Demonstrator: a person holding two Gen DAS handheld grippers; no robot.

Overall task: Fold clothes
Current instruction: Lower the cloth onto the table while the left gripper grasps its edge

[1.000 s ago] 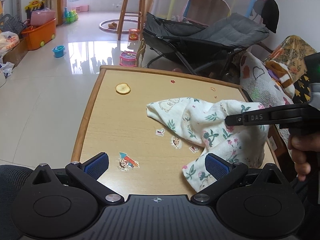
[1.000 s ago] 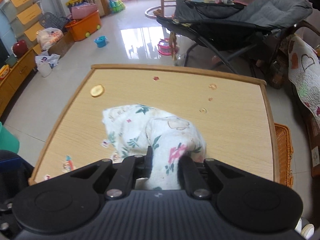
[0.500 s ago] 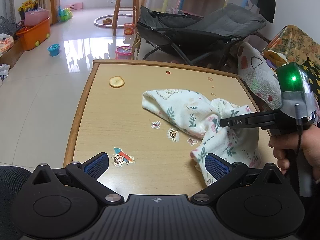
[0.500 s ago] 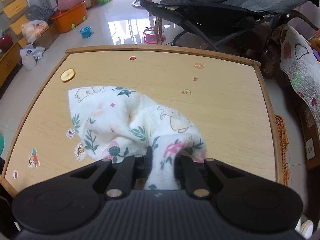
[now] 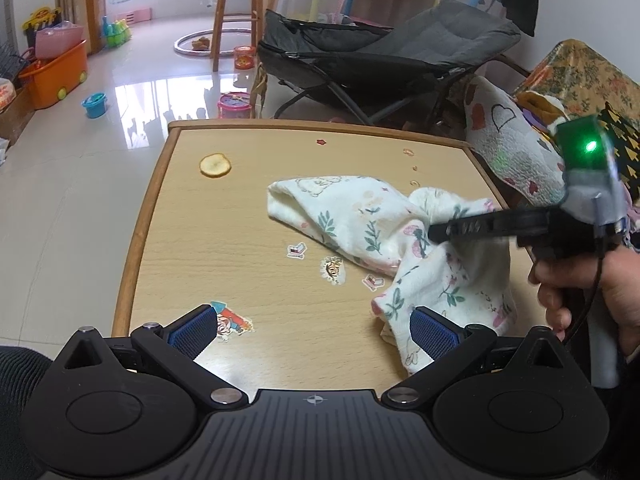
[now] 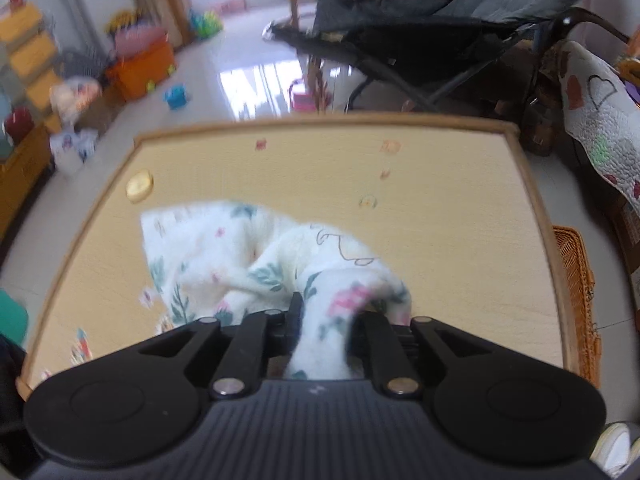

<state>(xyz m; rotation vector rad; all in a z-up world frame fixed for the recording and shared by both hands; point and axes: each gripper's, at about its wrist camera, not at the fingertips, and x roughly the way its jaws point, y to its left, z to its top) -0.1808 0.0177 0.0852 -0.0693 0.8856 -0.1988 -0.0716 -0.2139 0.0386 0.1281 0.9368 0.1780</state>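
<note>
stickered wooden table [image 5: 240,240] on glossy tiled floor [image 5: 80,184], toys scattered behind.

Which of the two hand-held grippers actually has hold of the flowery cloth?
The right hand-held gripper: the floral cloth is bunched between its jaws. The left hand-held gripper stands wide open over the table, empty.

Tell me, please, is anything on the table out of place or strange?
Yes. A round yellowish slice, perhaps dried fruit, lies alone near the far left corner of the table. Cartoon stickers sit scattered over the wood. The floral garment lies crumpled, not folded.
</note>
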